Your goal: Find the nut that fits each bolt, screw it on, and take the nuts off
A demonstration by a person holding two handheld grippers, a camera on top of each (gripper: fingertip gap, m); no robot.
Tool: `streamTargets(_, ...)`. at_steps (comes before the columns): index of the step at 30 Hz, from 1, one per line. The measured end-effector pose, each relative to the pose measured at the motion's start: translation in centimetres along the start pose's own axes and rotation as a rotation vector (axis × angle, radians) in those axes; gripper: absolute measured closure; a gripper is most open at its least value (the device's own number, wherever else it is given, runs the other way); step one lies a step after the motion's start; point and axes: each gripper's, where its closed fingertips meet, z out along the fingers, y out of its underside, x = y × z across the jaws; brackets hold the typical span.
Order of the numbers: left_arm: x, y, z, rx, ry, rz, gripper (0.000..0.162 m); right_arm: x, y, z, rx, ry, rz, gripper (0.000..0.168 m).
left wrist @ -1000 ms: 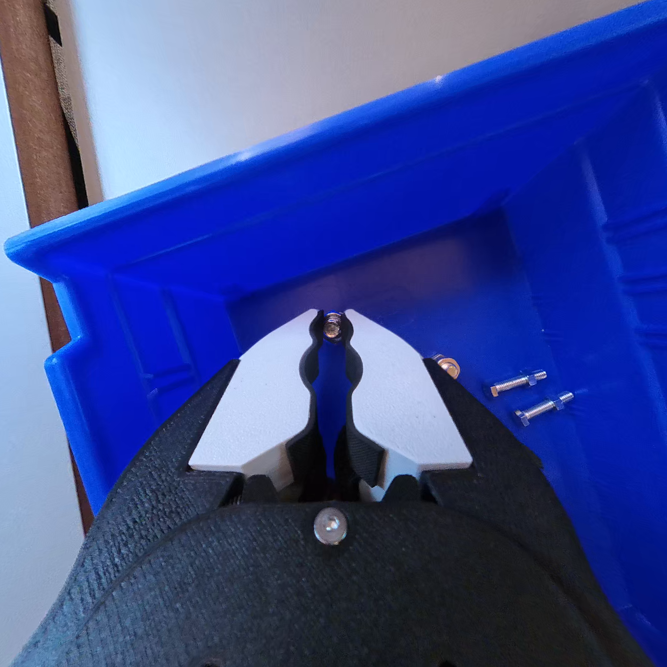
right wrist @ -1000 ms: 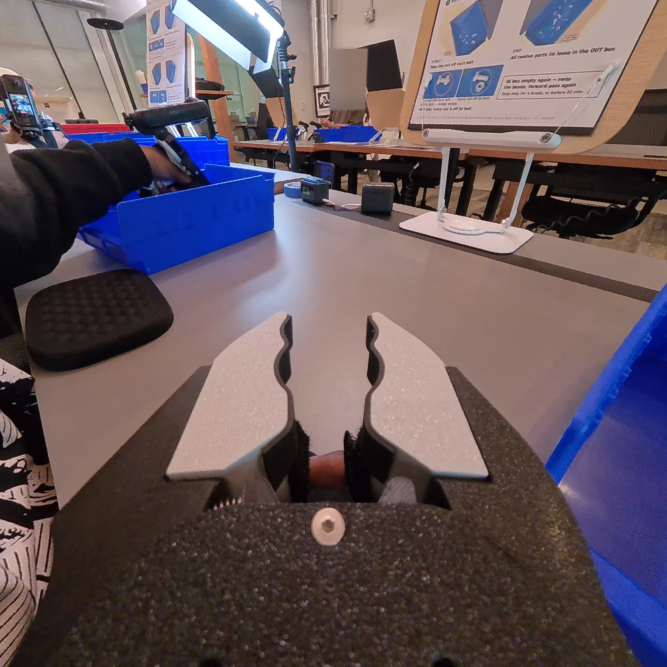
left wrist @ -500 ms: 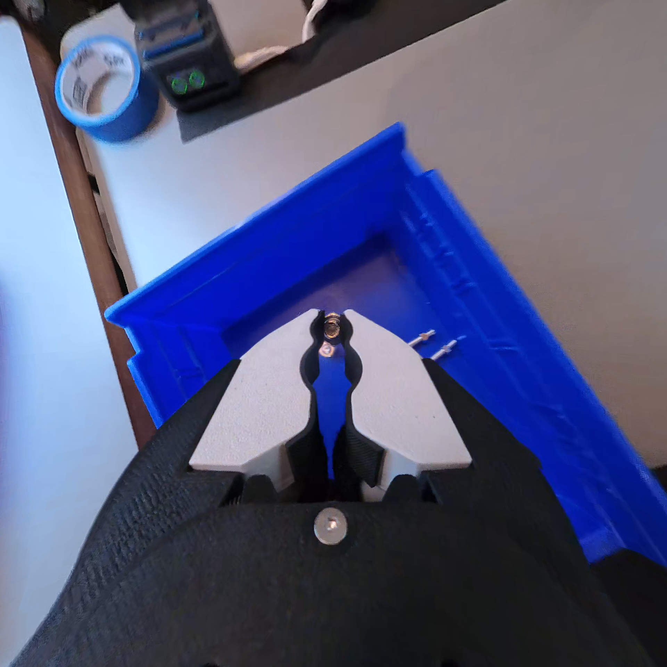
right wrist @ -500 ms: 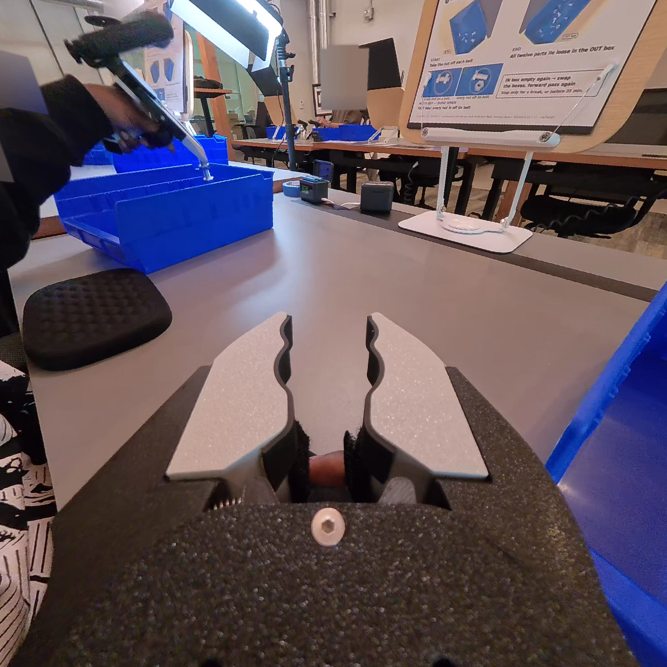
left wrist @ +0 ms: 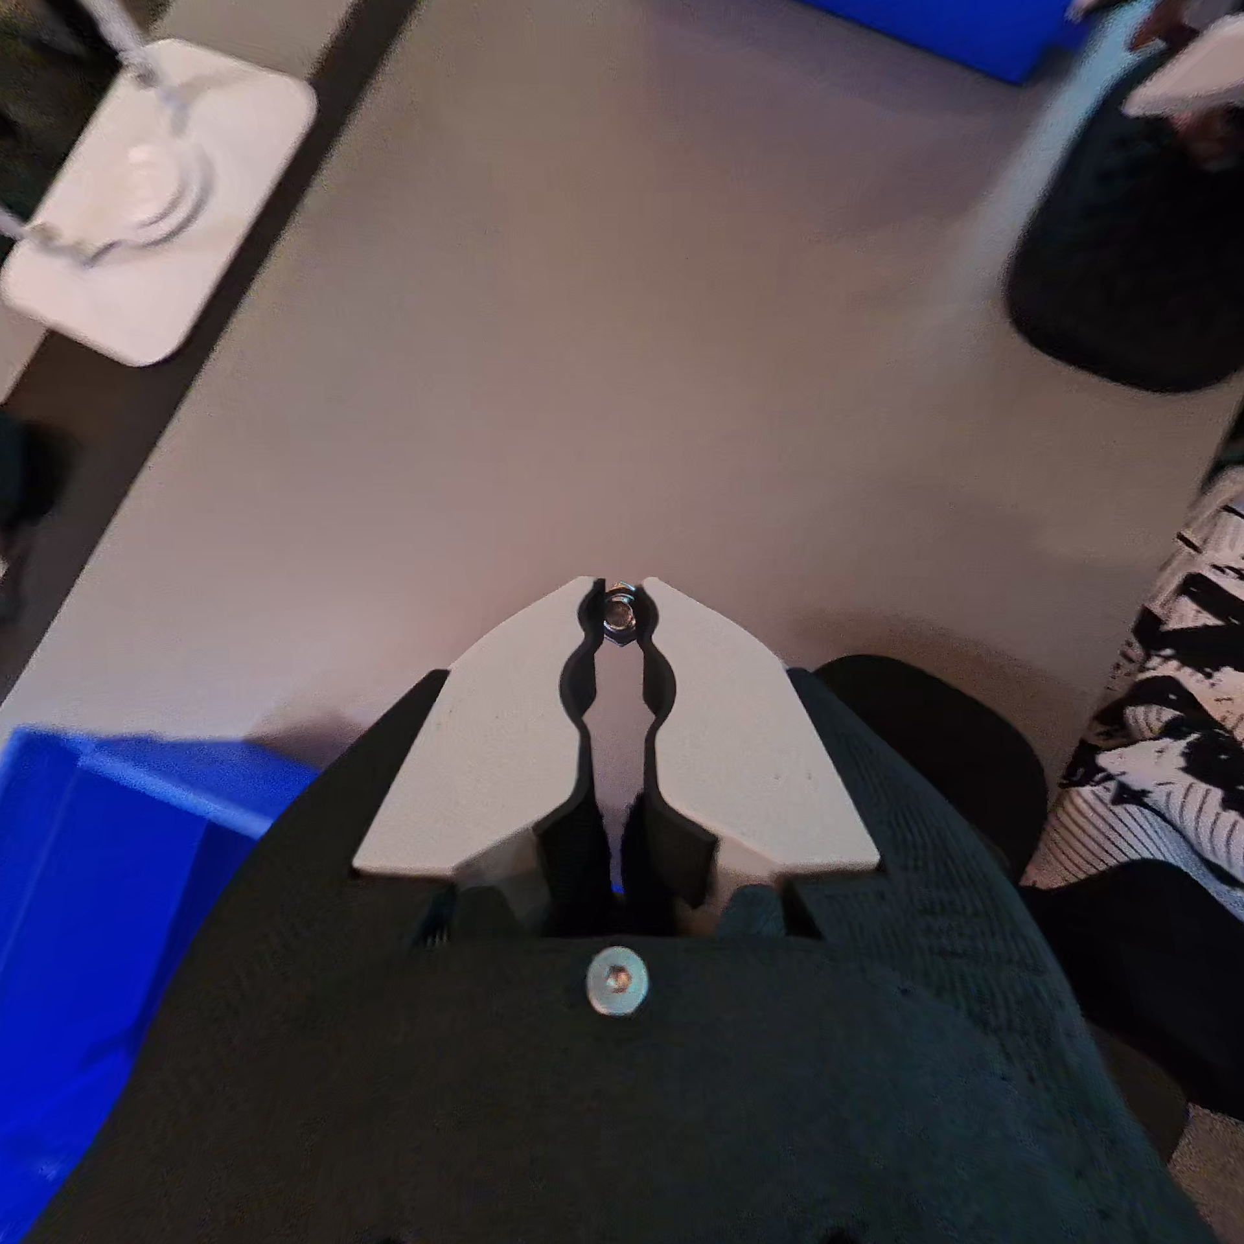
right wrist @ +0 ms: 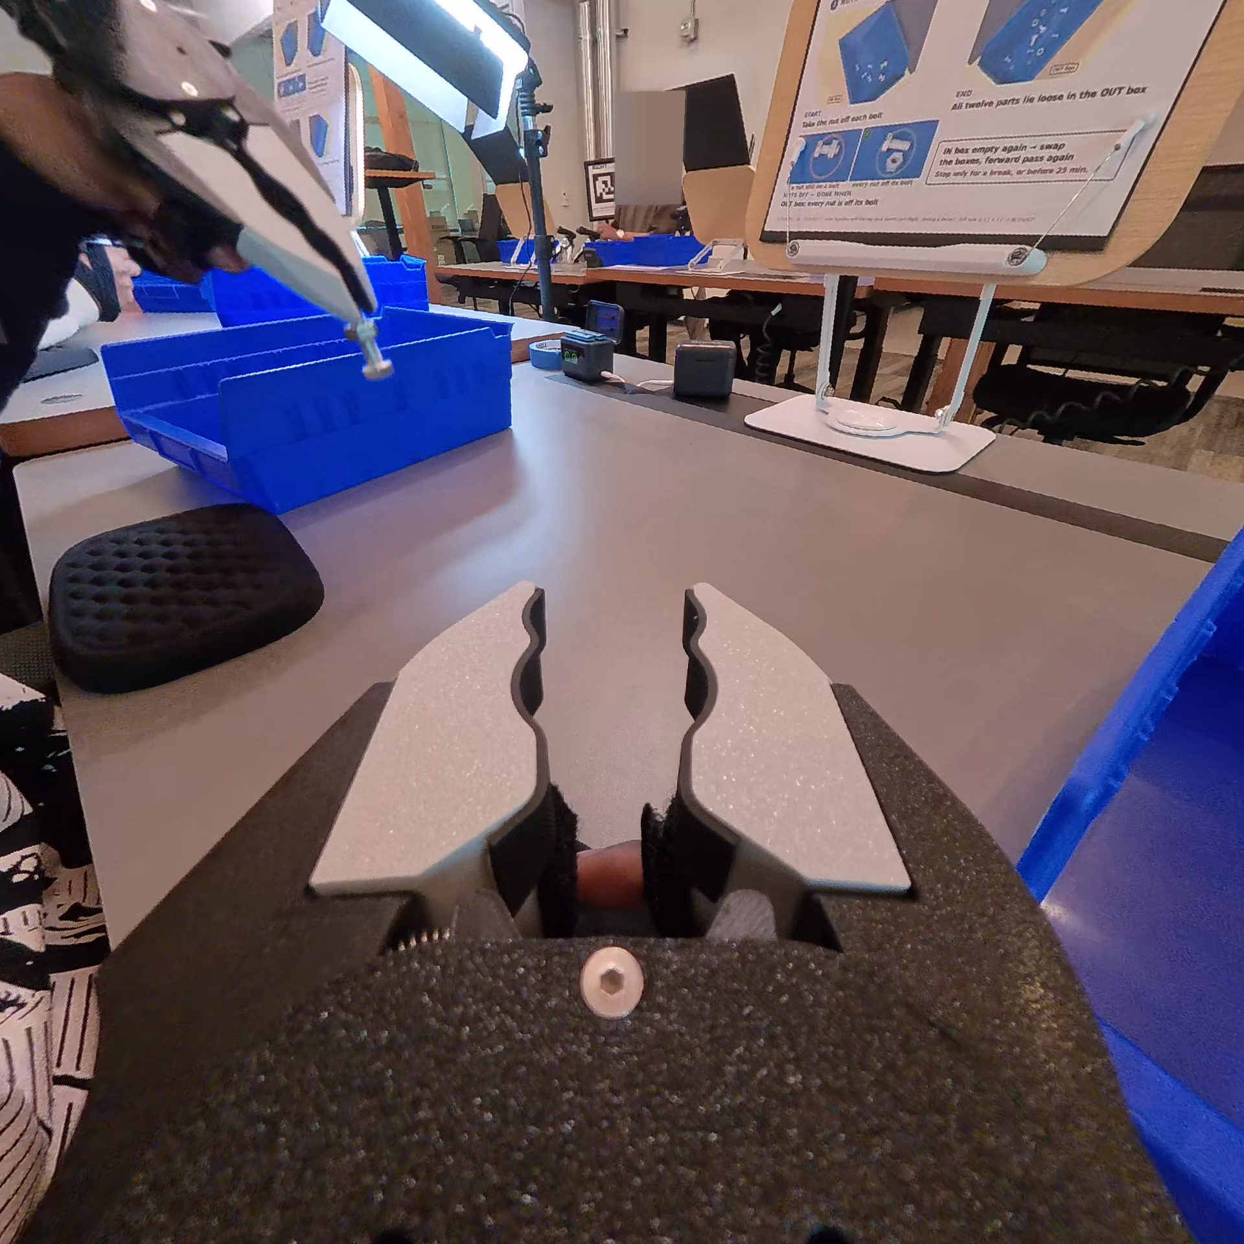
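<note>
Left gripper (right wrist: 360, 316) up over the grey table (right wrist: 774, 538), pinched tight on a small bolt (right wrist: 369, 350) that hangs head-down from its very tips, just in front of the far blue bin (right wrist: 323, 417). From its own camera you see a nut (left wrist: 619, 614) seated on the shank, right in the tip notch. Right gripper (right wrist: 611, 626) sits low, fingers parted, nothing between them.

That bolt looks light, rigid and slick steel, so I'd say it could twist or slip out; the hex head looks like the sensible place for the other claw to grab.

Plenty of bare tabletop between them, with the black pad (right wrist: 182, 592) left and the near bin's edge (right wrist: 1144, 727) right.
</note>
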Motion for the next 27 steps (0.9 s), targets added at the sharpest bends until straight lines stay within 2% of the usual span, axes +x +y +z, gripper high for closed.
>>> streamTargets(5, 7.2, -0.4, 4.8, -0.066, 0.116, 0.141, 0.153, 0.0, 0.0, 0.0, -0.001, -0.002, -0.001, 0.129)
streamTargets(10, 11.2, 0.0, 8.6, -0.113, 0.177, 0.213, 0.154, 0.0, 0.0, 0.0, -0.001, -0.003, 0.000, 0.129)
streamTargets(18, 13.3, 0.2, 11.1, -0.148, 0.188, 0.257, 0.154, 0.0, 0.0, 0.0, 0.001, -0.004, 0.004, 0.129)
streamTargets(27, 14.1, 0.6, 11.8, -0.146, 0.223, 0.247, 0.154, -0.1, 0.0, -0.1, 0.000, -0.004, 0.003, 0.129)
